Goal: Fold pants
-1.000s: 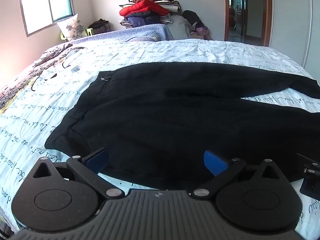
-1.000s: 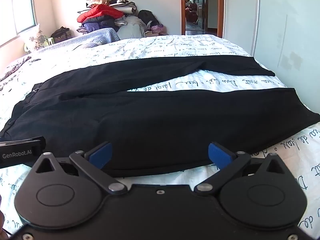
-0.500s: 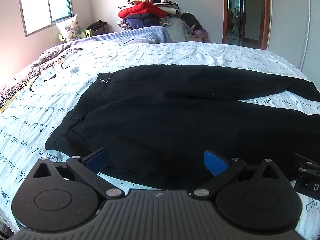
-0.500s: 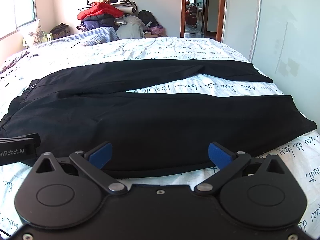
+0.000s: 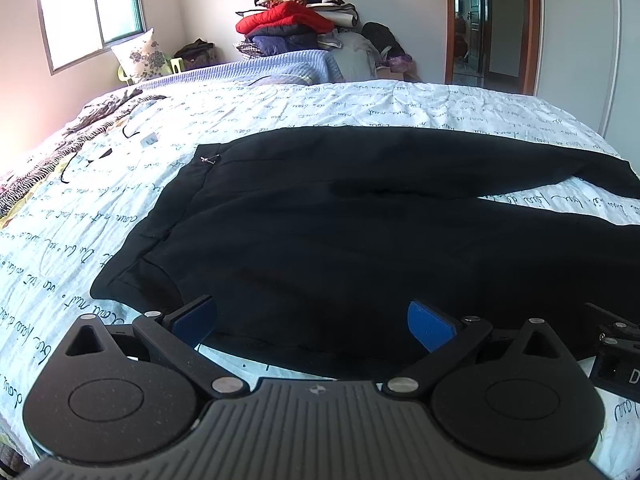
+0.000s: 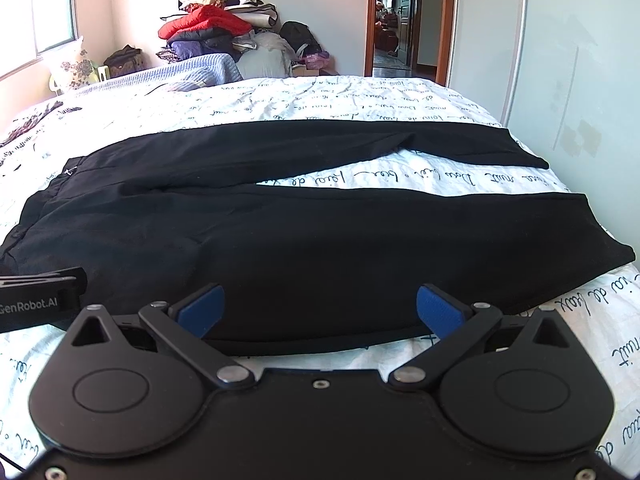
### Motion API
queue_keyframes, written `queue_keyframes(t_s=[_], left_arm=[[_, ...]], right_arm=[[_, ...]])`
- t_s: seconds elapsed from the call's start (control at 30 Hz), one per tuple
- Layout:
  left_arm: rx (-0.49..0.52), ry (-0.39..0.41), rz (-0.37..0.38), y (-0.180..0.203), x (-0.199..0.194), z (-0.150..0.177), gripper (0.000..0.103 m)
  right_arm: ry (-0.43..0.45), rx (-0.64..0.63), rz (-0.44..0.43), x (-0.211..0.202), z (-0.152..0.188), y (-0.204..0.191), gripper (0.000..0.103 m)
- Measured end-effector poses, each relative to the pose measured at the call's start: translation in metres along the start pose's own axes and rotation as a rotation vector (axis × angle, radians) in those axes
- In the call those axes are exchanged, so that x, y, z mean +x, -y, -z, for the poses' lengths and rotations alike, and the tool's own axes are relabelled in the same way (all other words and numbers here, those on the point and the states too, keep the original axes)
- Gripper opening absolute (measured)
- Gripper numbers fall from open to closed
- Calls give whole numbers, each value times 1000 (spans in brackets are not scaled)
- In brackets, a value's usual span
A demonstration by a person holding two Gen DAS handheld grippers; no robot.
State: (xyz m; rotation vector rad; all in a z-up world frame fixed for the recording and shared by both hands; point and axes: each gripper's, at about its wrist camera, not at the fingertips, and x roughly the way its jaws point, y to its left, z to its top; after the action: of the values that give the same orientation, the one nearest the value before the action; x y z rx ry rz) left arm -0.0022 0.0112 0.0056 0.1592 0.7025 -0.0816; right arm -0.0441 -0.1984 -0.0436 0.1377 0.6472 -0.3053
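Nearest us, both pairs of tongs sit low at the bed's front edge. The left tongs (image 5: pixel 312 320) are spread wide, blue pads (image 5: pixel 430 324) far apart, nothing between them, hovering just at the near hem of the pants (image 5: pixel 340 240). Beside them, the right tongs (image 6: pixel 318 306) are just as wide, pads (image 6: pixel 440 310) empty, poised over the near edge of the same garment. At the left of the right view you can catch the side of the other tool, with a white brand label on it.

And there are the pants, black, laid out flat across the bed (image 6: pixel 400 96). Waistband to the left, with a small metal clasp (image 5: pixel 210 159) showing at its far corner. Legs run off to the right, split in a narrow V with a strip of bedding between them. The near leg (image 6: pixel 400 240) is broad and smooth; the far leg (image 6: pixel 320 144) lies behind it, a crease near its end.

Under it all, a white bedcover printed with dark handwriting. Further left, a striped cloth (image 5: pixel 48 160) along the bed's edge. Beyond, a blue blanket (image 5: pixel 260 68), a flowered pillow (image 5: pixel 142 56) under the window (image 5: pixel 92 8), and a tall heap of clothes (image 5: pixel 296 20) topped by a red jacket. Far right, an open doorway (image 6: pixel 404 20).
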Motion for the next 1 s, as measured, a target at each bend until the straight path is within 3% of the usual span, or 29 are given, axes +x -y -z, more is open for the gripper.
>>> queue_keyframes(t_s=[1.0], left_arm=[[4,-13,-14,-1,5,2,102]], right_arm=[[1,-8,-19,-1,2,-1,103]])
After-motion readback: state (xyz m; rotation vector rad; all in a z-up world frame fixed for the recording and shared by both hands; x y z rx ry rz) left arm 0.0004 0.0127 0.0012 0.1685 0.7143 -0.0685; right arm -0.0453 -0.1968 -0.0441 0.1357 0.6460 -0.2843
